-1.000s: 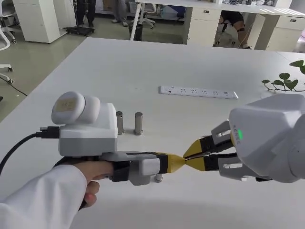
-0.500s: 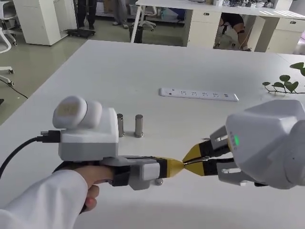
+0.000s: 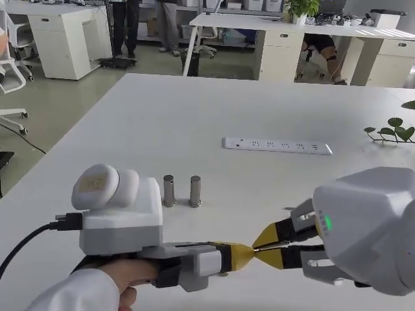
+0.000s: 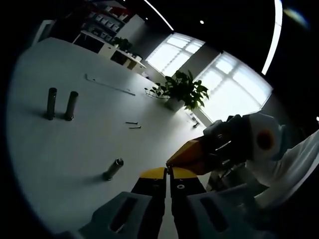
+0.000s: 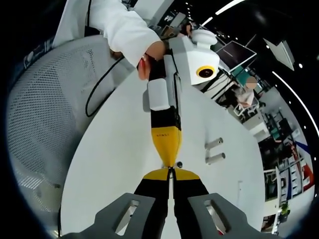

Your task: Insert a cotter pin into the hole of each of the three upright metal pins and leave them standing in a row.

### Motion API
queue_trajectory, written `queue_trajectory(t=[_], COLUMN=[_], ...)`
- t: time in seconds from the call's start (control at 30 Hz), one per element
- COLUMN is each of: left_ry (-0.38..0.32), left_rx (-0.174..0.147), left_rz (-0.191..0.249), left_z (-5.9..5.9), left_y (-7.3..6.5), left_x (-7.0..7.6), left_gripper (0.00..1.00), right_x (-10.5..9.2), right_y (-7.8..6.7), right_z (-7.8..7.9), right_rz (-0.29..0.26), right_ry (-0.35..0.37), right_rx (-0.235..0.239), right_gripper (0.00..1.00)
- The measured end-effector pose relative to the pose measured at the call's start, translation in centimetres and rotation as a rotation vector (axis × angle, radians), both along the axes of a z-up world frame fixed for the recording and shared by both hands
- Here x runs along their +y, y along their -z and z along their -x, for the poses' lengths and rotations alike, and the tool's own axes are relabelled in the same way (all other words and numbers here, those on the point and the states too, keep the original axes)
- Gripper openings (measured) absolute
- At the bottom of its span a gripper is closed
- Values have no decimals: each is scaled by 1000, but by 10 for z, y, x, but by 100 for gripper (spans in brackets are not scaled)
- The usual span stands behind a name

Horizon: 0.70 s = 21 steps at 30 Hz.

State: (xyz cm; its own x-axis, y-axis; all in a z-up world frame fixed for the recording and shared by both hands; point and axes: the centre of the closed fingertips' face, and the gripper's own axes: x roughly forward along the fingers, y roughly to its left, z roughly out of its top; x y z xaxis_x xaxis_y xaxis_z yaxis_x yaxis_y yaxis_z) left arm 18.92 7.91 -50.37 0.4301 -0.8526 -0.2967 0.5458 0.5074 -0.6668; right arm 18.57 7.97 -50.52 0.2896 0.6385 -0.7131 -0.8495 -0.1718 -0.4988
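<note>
While my left claw [image 3: 249, 255] and right claw [image 3: 259, 250] touch tips, closed, load unclear, fallen pin [image 4: 113, 169] at uprights' [image 4: 71, 105] 5 o'clock needs standing.

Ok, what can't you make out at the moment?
Head view: third metal pin, hidden under the left gripper; the left gripper view shows it lying down.
All views: whether a cotter pin sits where the right gripper meets the left; too small.
Head view: upright pins, holes too small to see.
Left gripper view: two small pieces beyond the lying pin, too small to identify.
</note>
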Motion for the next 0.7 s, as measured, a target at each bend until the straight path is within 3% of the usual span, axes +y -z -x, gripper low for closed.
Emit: queue_trajectory(t=[0.07, 0.13, 0.3, 0.37, 0.43, 0.47, 0.6, 0.7], left_ry=[5, 11, 20, 29, 39, 44, 48, 60], left_rx=[15, 2, 4, -4, -21, -25, -34, -60], left_rz=[-4, -15, -24, -18, -40, -54, -63, -68], left_z=[1, 2, 3, 4, 5, 6, 6, 6], left_y=[1, 2, 2, 1, 2, 3, 3, 2], left_x=[-1, -1, -1, -2, -3, -3, -2, -2], left_gripper=[0, 0, 0, 0, 0, 0, 0, 0], right_x=[0, 1, 2, 2, 3, 4, 2, 0], right_y=[1, 2, 3, 4, 4, 4, 2, 4], right_z=[1, 2, 4, 3, 3, 3, 0, 3], right_rz=[3, 4, -3, -5, -14, -44, -59, -84], right_ry=[-4, -10, -16, -12, -12, 2, 13, 34], right_rx=[11, 6, 8, 12, 17, 45, 59, 127], right_gripper=[0, 0, 0, 0, 3, 6, 12, 15])
